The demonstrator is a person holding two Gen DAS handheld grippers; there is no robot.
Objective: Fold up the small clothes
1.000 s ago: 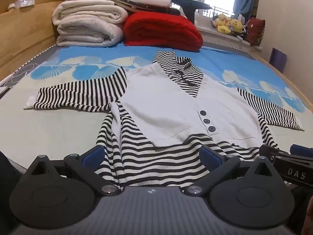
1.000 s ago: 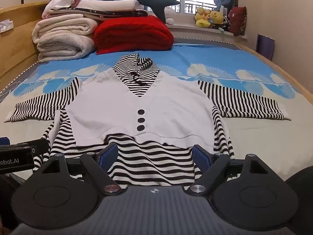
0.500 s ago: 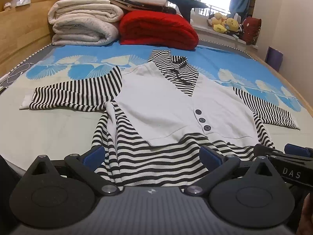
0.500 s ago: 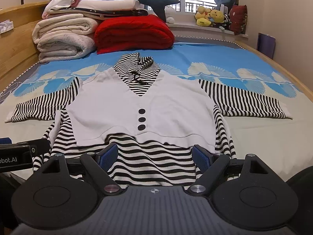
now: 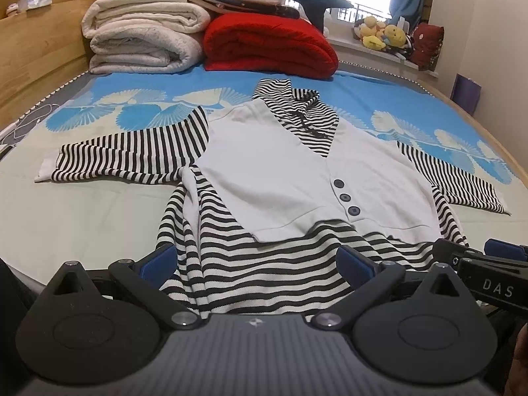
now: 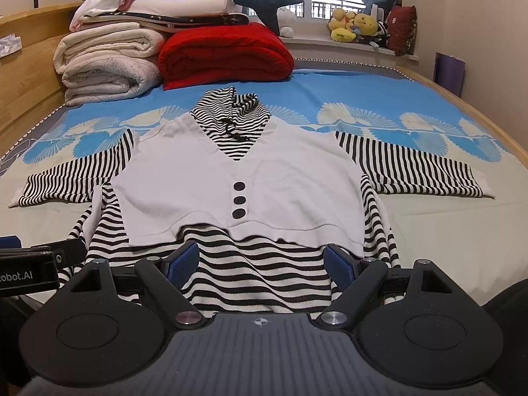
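A small black-and-white striped top with a white vest front and three dark buttons (image 5: 307, 181) (image 6: 244, 184) lies face up on the bed, sleeves spread to both sides. My left gripper (image 5: 255, 260) is open, hovering over the striped hem at its left half. My right gripper (image 6: 260, 264) is open too, its blue pads straddling the hem's middle without gripping cloth. Each view catches the other gripper at its edge: the right gripper's body (image 5: 488, 277) at the right, the left gripper's body (image 6: 36, 264) at the left.
Folded white quilts (image 6: 105, 62) and a red blanket (image 6: 224, 56) are stacked at the head of the bed. A wooden bed frame (image 5: 36, 49) runs along the left. Plush toys (image 6: 356, 26) sit on the windowsill. The blue patterned sheet (image 6: 379, 99) lies beyond the garment.
Both grippers have shifted only slightly; the left view has drifted a little lower and closer over the hem. The garment lies as before and both grippers stay open.
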